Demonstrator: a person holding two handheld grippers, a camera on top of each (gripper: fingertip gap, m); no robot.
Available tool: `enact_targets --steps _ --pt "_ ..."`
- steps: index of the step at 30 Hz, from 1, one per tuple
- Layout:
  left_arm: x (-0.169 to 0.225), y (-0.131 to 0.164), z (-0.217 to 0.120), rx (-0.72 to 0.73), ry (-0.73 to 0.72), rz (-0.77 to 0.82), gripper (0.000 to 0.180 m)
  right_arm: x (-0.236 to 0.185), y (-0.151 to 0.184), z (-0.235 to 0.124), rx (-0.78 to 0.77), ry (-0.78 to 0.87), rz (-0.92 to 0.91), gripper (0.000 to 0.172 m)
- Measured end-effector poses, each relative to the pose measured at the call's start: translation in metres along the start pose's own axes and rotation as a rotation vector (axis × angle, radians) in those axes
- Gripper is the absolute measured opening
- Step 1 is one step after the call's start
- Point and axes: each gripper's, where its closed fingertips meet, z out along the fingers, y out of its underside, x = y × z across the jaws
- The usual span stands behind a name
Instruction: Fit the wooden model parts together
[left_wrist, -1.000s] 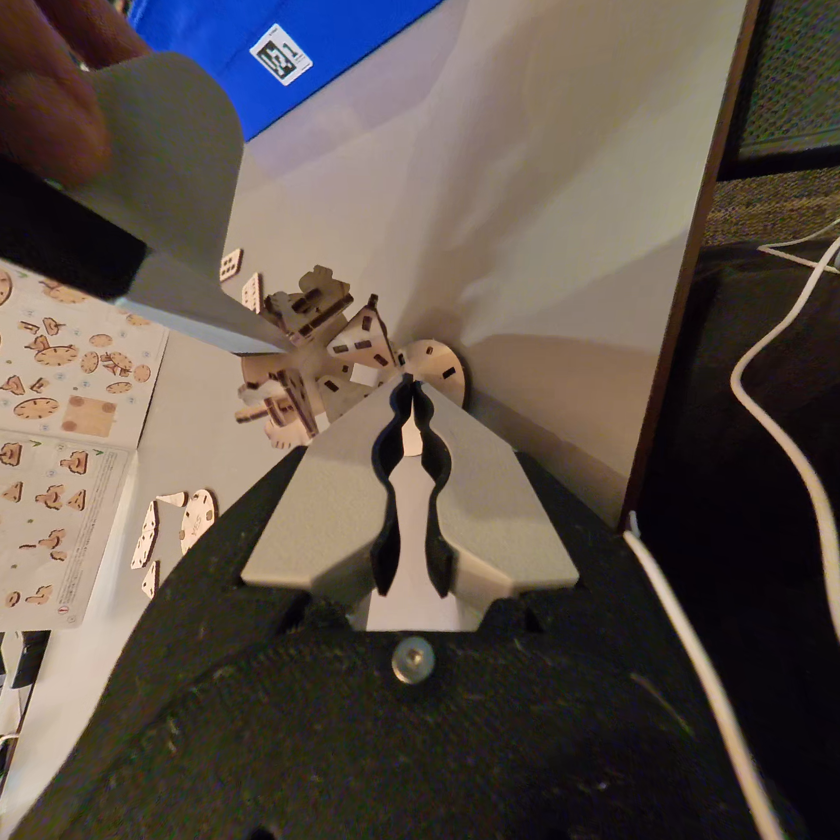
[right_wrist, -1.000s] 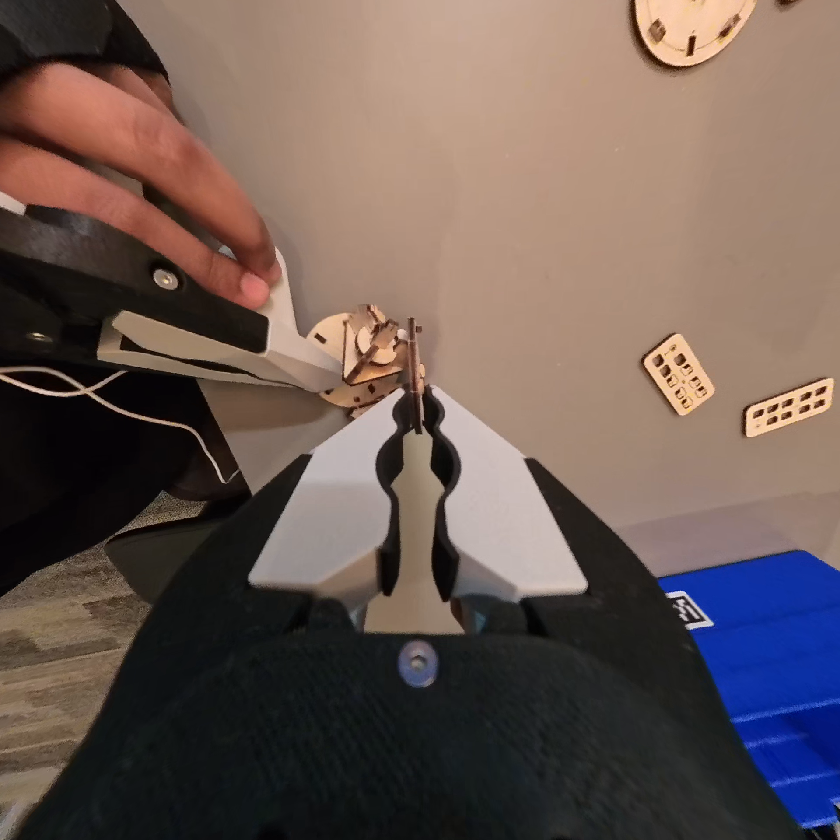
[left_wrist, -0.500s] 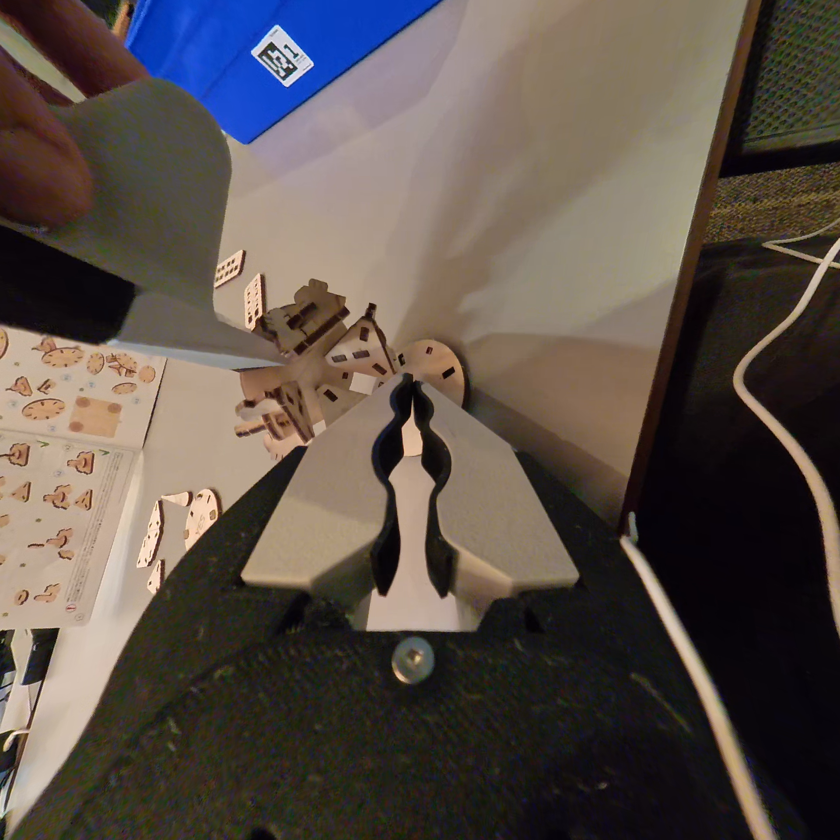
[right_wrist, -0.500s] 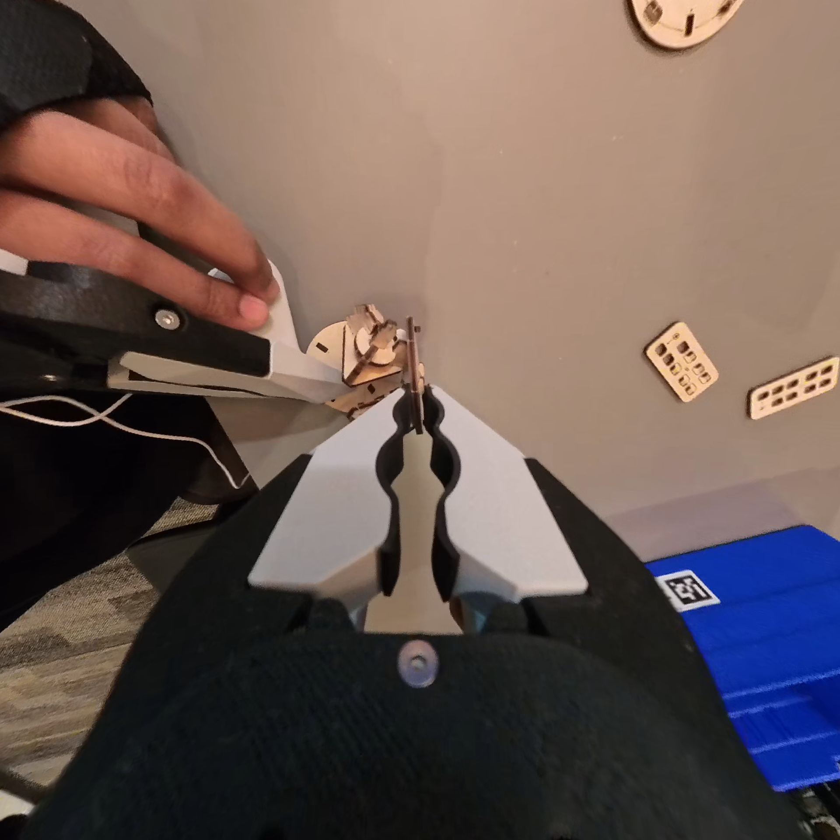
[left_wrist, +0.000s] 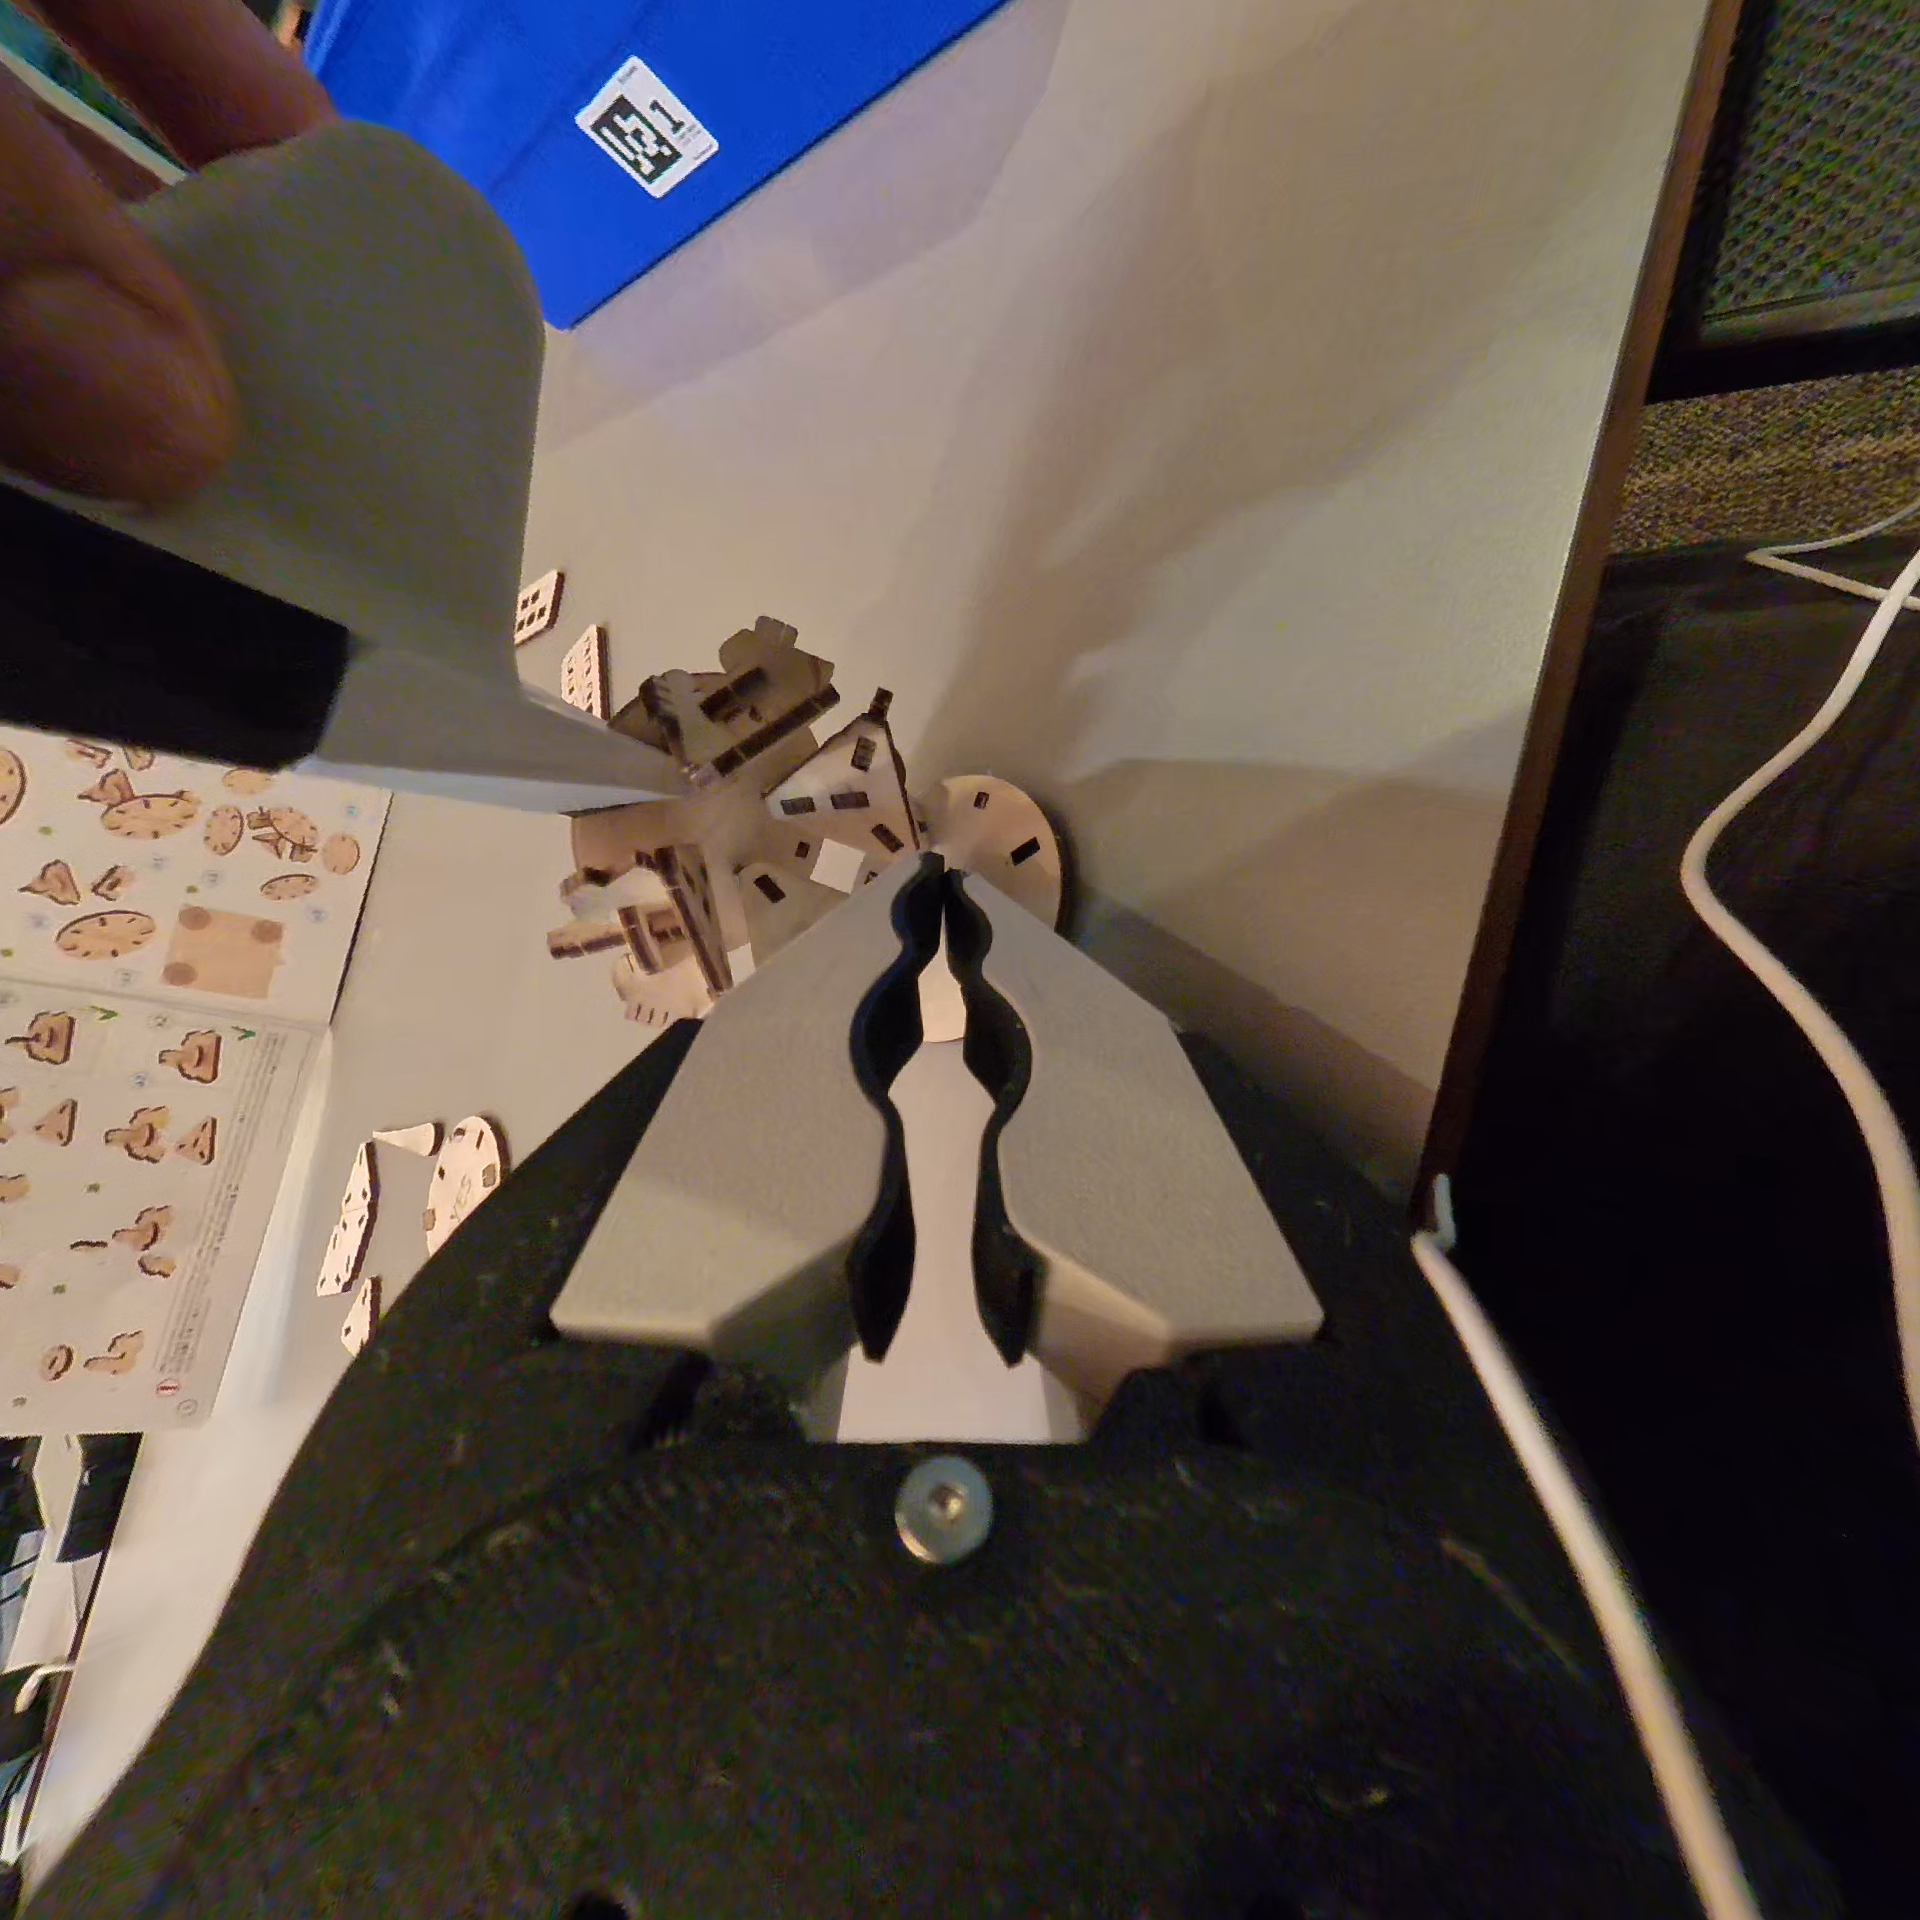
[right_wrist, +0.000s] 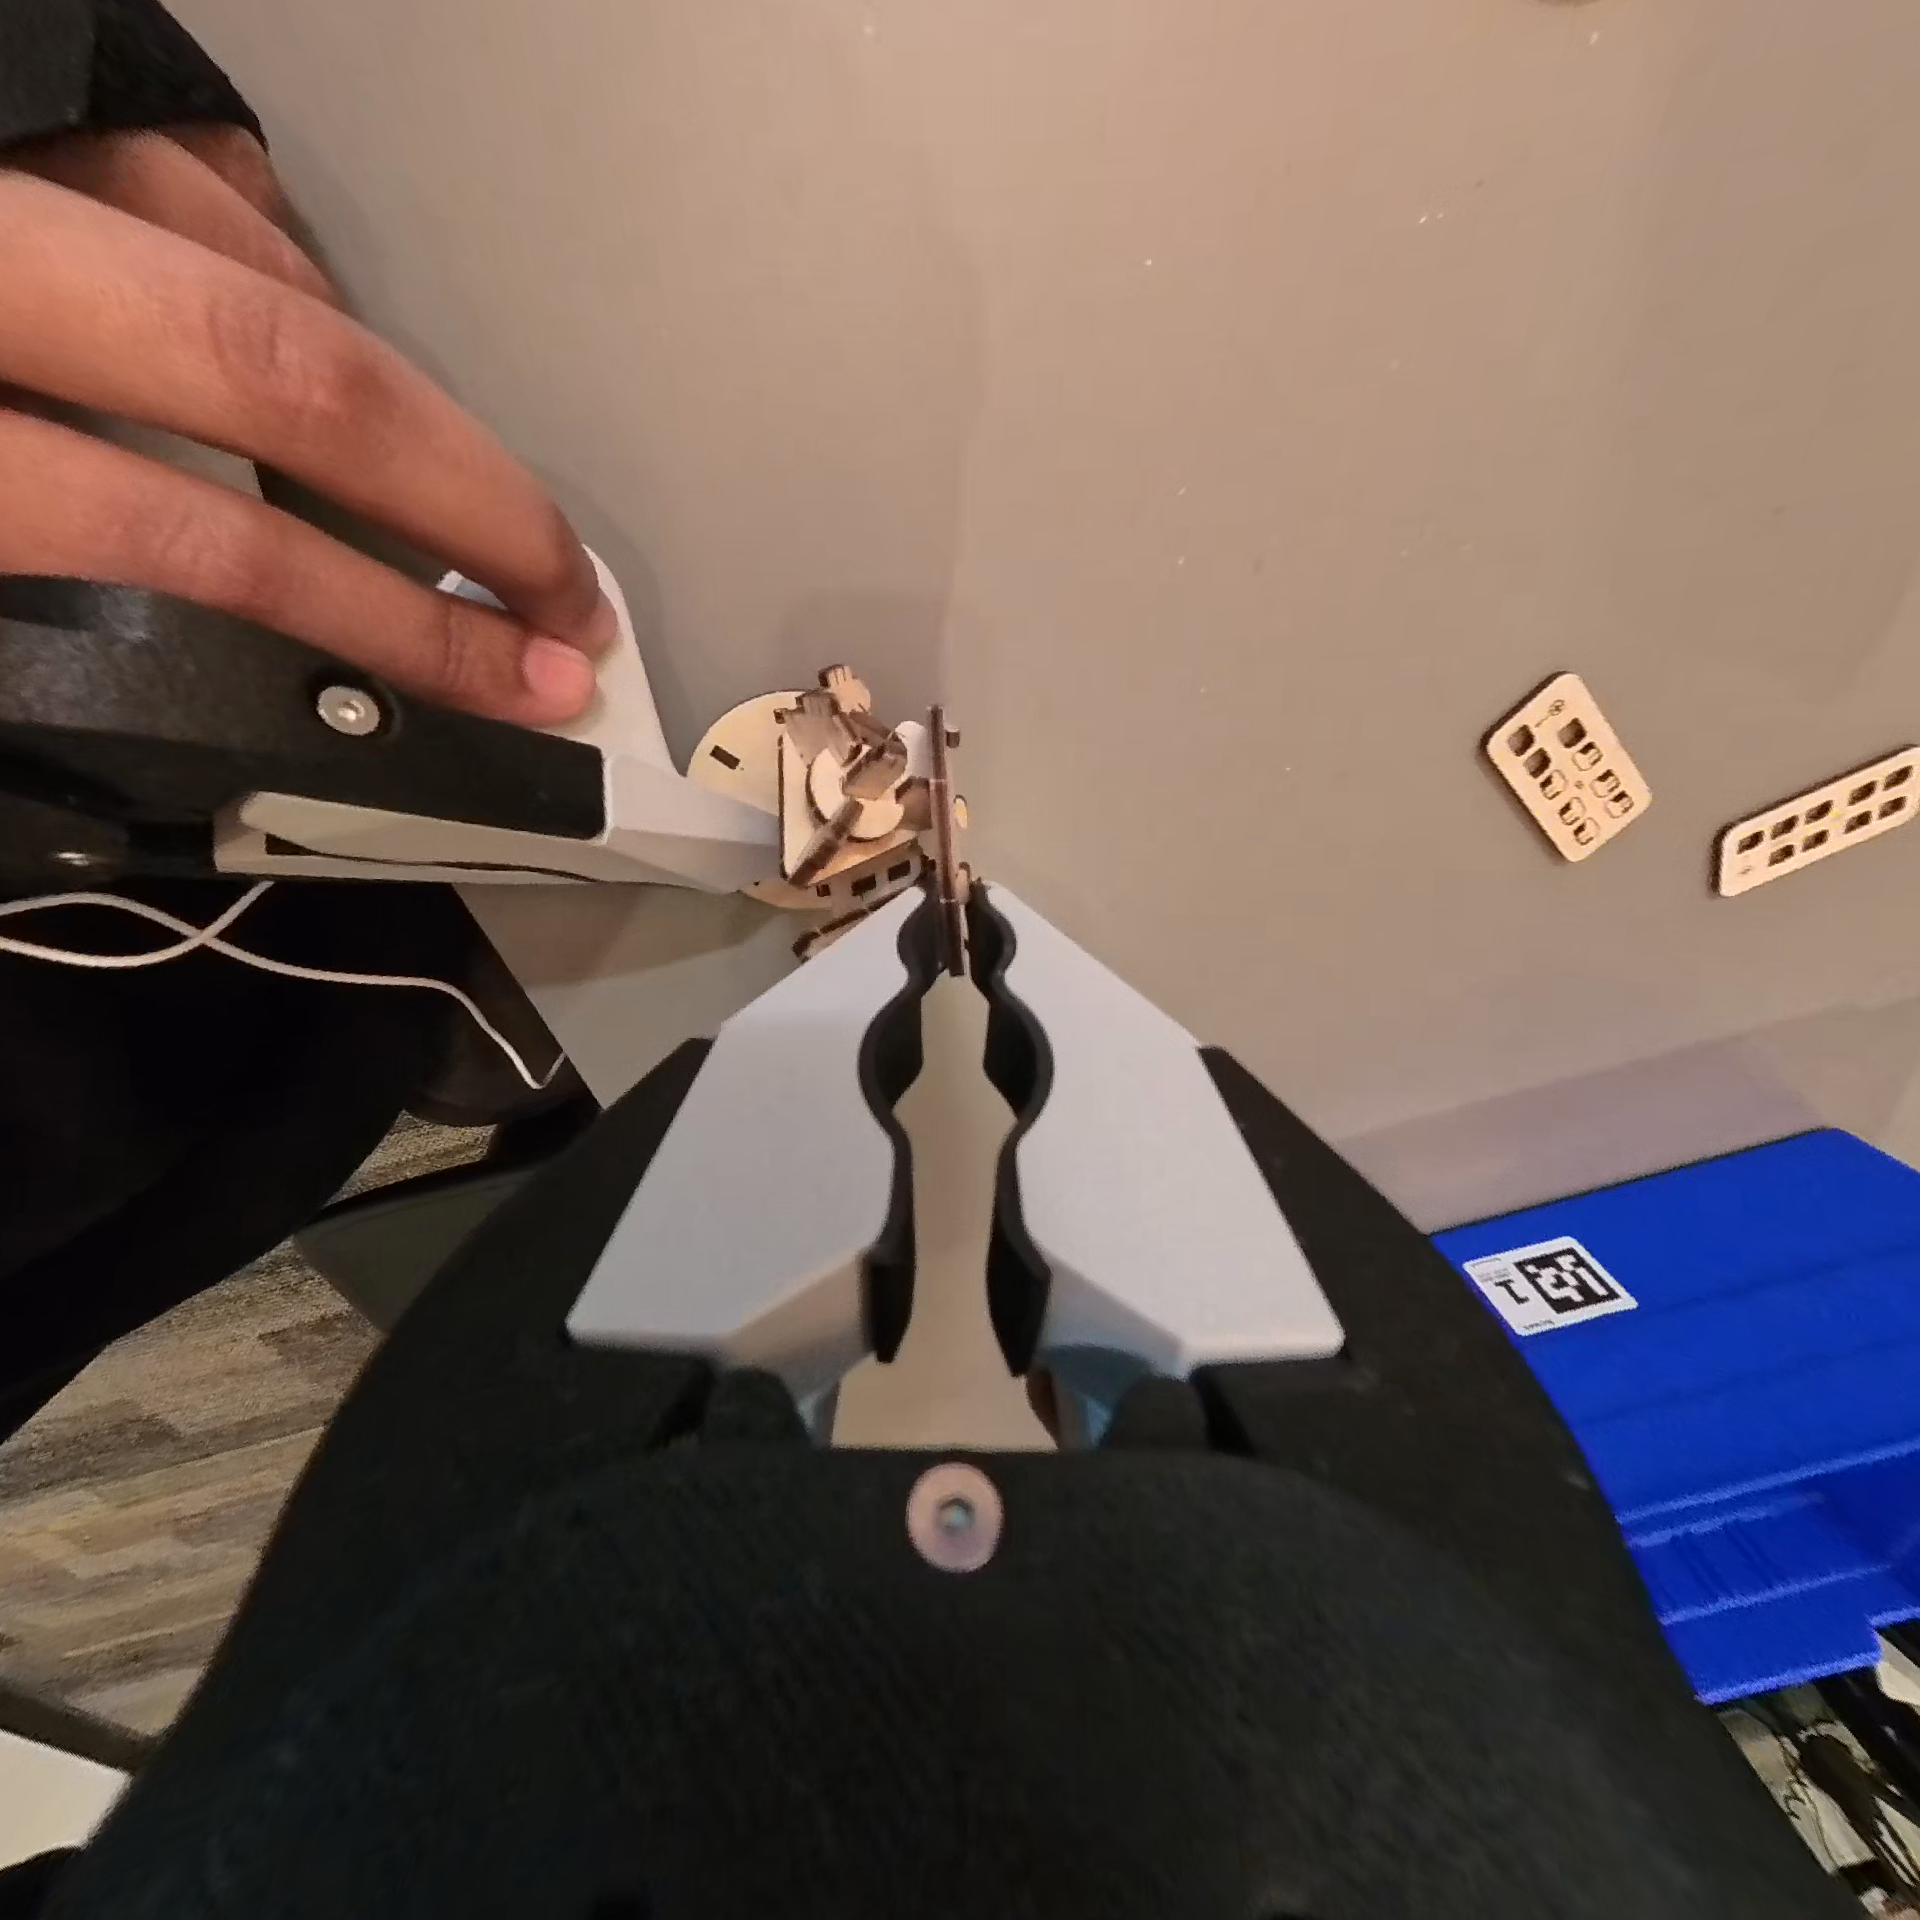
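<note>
Right wrist view: your right gripper is clamped narrow on a flat wooden panel. The panel is edge-on, its long axis runs straight out along the fingers, and both pads press its faces. It butts the right side of the small wooden model, which stands on the table. Your left gripper comes at the model from the opposite side. Its tips are closed together at the model's round disc, and I can't see anything nipped between them.
</note>
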Motion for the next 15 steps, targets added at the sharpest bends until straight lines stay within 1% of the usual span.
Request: enact_targets --steps 7,15 --pt "0.0000 0.0000 0.0003 0.000 0.002 -0.002 0.000 -0.0006 -0.0049 -0.0002 0.032 -0.007 0.022 0.003" --pt "0.0001 0.0001 0.0005 0.001 0.005 -0.005 0.000 0.0004 -0.0018 0.0009 0.046 -0.023 0.031 0.003"
